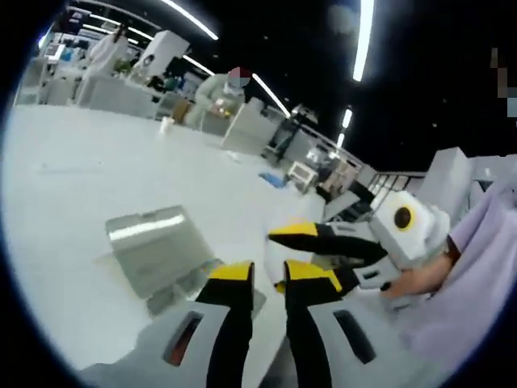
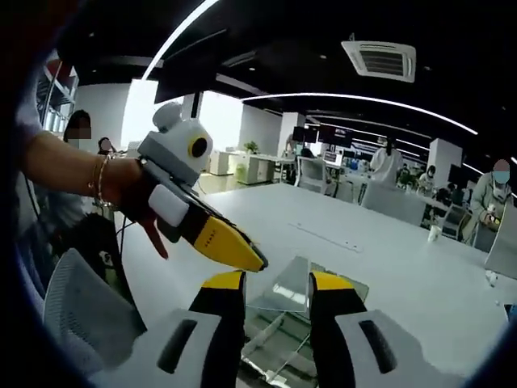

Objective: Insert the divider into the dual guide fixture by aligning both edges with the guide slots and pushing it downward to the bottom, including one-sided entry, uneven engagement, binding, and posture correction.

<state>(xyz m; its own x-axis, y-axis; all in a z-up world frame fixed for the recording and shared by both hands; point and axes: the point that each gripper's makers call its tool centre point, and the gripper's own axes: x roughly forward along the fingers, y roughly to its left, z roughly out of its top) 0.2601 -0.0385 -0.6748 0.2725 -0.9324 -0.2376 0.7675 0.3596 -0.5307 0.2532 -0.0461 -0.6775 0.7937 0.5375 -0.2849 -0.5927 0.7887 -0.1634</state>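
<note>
A clear, shiny divider plate (image 1: pixel 153 242) lies on the white table (image 1: pixel 73 194), left of my left gripper (image 1: pixel 269 276). That gripper's jaws stand a little apart with nothing between them, and its left fingertip (image 1: pixel 233 273) overlaps the plate's near corner. In the right gripper view the same plate (image 2: pixel 311 287) shows beyond my right gripper (image 2: pixel 279 284), which is open and holds nothing. Clear fixture parts (image 2: pixel 271 343) show under the plate; I cannot tell where one ends and the other begins. Each gripper shows in the other's view: the right gripper (image 1: pixel 295 233) and the left gripper (image 2: pixel 234 246).
A hand with a bracelet (image 2: pixel 105 186) holds the left gripper, and a lavender sleeve (image 1: pixel 477 275) is behind the right one. A mesh chair back (image 2: pixel 81 315) stands at the table's near left. Desks, partitions and several people fill the room's far side.
</note>
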